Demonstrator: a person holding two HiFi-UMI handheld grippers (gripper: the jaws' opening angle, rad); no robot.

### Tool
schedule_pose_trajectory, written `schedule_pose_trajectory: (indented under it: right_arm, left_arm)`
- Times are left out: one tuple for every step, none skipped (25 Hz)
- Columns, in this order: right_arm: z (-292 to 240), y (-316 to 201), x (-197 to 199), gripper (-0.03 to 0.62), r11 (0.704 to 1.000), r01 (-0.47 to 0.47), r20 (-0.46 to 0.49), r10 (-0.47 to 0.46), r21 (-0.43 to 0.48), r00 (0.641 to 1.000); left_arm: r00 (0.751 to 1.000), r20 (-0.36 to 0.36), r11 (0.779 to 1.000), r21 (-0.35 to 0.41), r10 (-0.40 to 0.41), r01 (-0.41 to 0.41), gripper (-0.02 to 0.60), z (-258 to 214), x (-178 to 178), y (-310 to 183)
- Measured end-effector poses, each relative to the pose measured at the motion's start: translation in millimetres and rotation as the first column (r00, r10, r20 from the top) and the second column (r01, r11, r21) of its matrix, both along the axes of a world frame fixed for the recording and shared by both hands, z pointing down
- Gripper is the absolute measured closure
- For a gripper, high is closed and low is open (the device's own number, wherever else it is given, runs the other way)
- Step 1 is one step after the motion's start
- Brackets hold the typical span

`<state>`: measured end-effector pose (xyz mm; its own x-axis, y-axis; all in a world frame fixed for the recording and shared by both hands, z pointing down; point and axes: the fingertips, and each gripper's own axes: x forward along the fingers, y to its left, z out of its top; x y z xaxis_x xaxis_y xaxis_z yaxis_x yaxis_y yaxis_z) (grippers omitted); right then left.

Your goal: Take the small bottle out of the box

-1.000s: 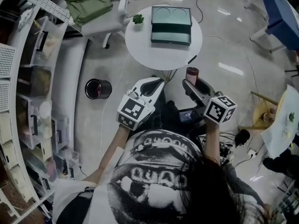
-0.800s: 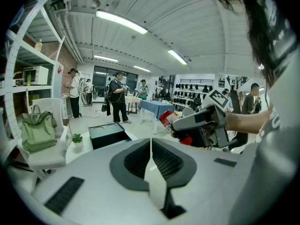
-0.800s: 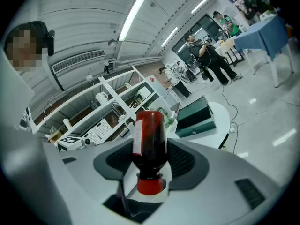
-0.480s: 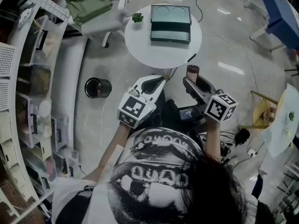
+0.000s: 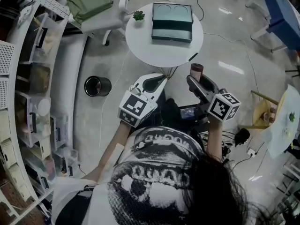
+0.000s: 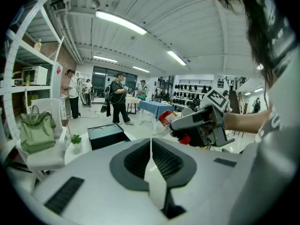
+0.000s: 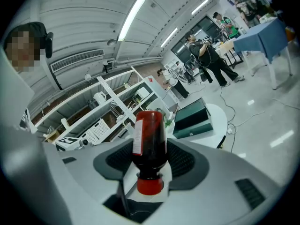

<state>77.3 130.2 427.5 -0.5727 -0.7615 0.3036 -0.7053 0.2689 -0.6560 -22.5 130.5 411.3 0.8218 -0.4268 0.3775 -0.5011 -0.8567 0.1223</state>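
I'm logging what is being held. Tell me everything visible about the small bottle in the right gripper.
The small dark-red bottle has a bright red cap and a white label strip down one side. It lies lengthwise between the right gripper's jaws, which press on both sides, cap toward the camera, base pointing outward, away from the dark green box.

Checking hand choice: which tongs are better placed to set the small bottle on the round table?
Right: the right tongs hold the small bottle clamped between them, while the left tongs are shut and empty.
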Motion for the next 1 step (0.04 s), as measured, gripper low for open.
schedule_pose_trajectory:
  right_arm:
    - [0.3,0.1,0.9,0.372,1.0,-0.004,-0.001,0.004,0.0,1.0]
  left_arm:
    - [1.0,-0.001,1.0,0.003,0.0,0.0,0.562,0.1,-0.3,-0.2]
